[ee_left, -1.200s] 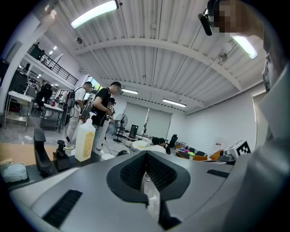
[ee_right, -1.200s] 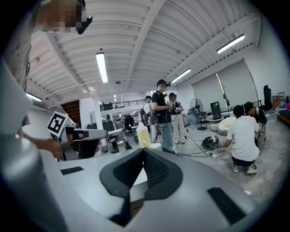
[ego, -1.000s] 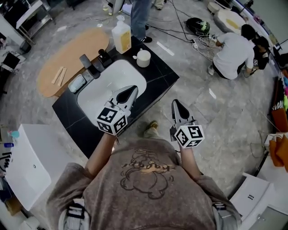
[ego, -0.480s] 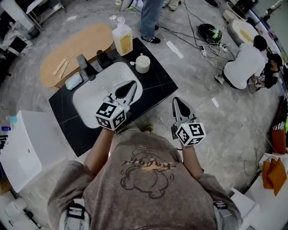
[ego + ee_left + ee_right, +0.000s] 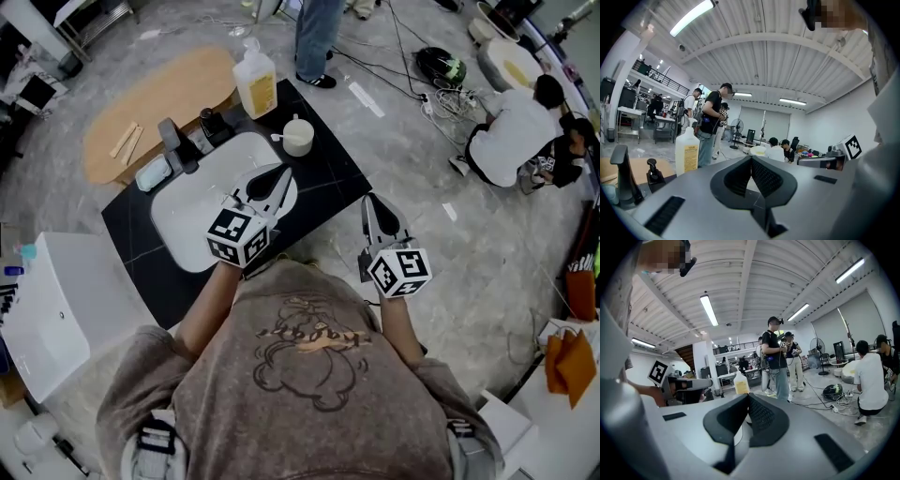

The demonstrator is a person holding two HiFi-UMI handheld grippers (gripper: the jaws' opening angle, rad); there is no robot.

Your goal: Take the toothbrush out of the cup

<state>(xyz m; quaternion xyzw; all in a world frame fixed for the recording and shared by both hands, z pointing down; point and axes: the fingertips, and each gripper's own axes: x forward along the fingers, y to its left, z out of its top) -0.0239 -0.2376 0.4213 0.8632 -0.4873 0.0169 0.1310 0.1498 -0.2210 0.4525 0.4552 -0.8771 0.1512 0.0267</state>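
A white cup (image 5: 299,137) stands on the black counter (image 5: 328,169) right of the sink, and the toothbrush (image 5: 279,137) pokes out of it to the left. My left gripper (image 5: 278,174) is shut and empty. It hovers over the sink's right edge, a short way in front of the cup; its jaws (image 5: 751,161) meet with nothing between them. My right gripper (image 5: 372,202), also shut and empty, hangs off the counter's right corner, over the floor; its jaws (image 5: 748,399) are closed together.
A white sink (image 5: 192,206) fills the counter's middle, with a faucet (image 5: 170,141), a soap dish (image 5: 155,172) and a black dispenser (image 5: 214,123) behind it. A large yellowish bottle (image 5: 255,81) stands at the back. People stand and crouch on the floor beyond.
Both grippers have moved forward a little toward the counter and the cup, still shut. The toothbrush stays in the cup.
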